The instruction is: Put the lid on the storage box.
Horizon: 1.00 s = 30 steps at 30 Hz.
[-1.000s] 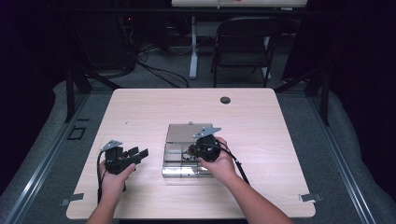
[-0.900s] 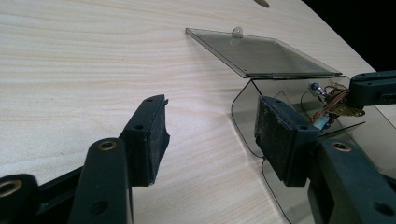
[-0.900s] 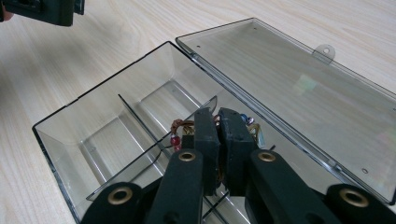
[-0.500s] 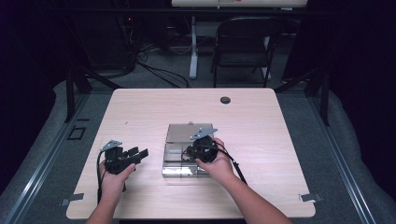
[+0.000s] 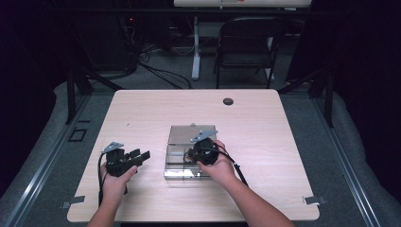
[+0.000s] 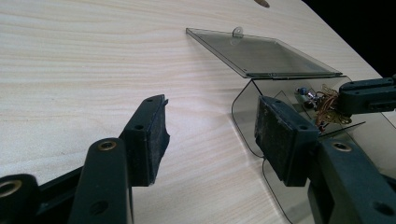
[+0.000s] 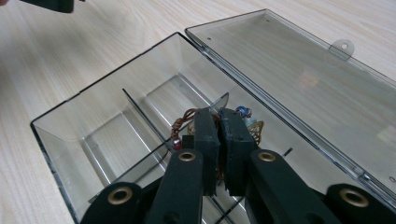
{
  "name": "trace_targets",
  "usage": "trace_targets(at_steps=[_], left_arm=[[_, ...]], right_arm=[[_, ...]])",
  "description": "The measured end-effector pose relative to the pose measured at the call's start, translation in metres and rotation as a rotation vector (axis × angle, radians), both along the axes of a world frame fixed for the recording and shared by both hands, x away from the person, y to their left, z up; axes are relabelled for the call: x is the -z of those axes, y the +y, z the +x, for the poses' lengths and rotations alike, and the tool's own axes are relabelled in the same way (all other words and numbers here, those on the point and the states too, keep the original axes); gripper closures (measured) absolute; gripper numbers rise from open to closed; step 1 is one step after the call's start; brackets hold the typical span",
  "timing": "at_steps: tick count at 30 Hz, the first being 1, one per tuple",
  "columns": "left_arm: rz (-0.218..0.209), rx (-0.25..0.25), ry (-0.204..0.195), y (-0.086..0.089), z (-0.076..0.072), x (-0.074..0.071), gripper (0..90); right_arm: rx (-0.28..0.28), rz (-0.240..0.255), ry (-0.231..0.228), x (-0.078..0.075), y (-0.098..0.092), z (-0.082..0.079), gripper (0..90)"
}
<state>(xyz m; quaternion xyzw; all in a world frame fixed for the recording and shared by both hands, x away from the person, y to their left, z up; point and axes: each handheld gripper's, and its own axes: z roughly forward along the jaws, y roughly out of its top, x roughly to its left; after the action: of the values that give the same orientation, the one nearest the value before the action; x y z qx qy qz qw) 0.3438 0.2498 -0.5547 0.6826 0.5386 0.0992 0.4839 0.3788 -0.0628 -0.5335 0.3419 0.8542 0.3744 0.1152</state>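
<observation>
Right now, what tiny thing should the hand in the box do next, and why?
Probably lift the right gripper straight up a little. Its fingers are shut on the beaded wire jewelry, which sits down in a compartment of the open clear box beside a divider. Rising first should keep the wire from snagging on it.

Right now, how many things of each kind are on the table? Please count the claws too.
Clear plastic box, lid open: 1
Wire-and-bead jewelry piece inside the box: 1
Claws: 2, left claw open over the table, right claw shut on the jewelry piece
Dark round grommet in the tabletop: 1
Total: 5
</observation>
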Motion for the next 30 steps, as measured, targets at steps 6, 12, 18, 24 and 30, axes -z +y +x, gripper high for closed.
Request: trace_targets(at_steps=[6,12,18,24,30], left_arm=[[-0.001,-0.001,0.003,0.000,0.000,0.000,43.9],[0.001,0.000,0.006,-0.001,0.000,0.000,43.9],[-0.001,-0.001,0.004,0.000,0.000,0.000,43.9],[0.001,0.001,0.003,0.000,0.000,0.001,43.9],[0.002,0.001,0.004,0.000,0.000,0.001,43.9]], right_arm=[[0.010,-0.012,0.013,0.004,-0.004,0.002,86.5],[0.013,-0.024,0.025,0.008,-0.006,0.004,86.5],[0.028,-0.037,0.033,0.011,-0.008,0.007,86.5],[0.025,-0.040,0.041,0.014,-0.008,0.009,86.5],[0.017,-0.049,0.051,0.018,-0.005,0.009,86.5]])
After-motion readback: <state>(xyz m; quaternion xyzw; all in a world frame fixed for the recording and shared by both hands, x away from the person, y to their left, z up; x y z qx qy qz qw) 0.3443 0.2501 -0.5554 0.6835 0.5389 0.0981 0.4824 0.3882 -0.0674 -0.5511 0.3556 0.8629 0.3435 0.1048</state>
